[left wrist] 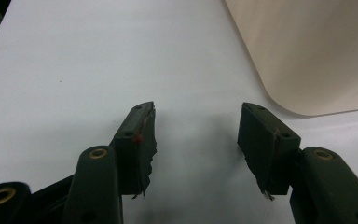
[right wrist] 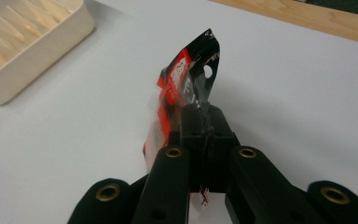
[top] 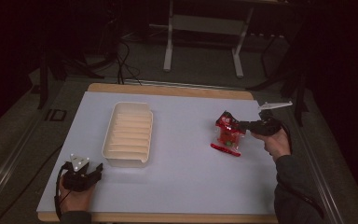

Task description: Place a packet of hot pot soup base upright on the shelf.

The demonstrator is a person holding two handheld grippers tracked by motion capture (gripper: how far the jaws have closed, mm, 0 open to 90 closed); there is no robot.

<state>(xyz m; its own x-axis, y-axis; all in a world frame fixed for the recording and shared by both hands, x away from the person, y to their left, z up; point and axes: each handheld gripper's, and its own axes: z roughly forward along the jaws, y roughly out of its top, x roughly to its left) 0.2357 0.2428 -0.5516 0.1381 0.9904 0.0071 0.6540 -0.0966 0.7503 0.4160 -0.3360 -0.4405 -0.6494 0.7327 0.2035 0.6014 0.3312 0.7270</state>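
floor marking: "ID" in pale letters on the dark floor strip [top: 55, 115] left of the table [top: 177, 186]
snack packet: the red-and-black snack packet [right wrist: 186, 84] carries white print on its red band (too small and creased to read)
ribbed tray: the cream ribbed tray [top: 127, 134] bears no lettering

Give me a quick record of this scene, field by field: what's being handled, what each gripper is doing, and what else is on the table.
held item: red and black snack packet, pinched at its top edge
right gripper: shut on the packet, over the right side of the table
left gripper: jaws open, nothing between them, low over the near left corner
container: cream ribbed tray, left of centre, with no items in it
surface: white sheet over a wooden table
packet and tray: apart
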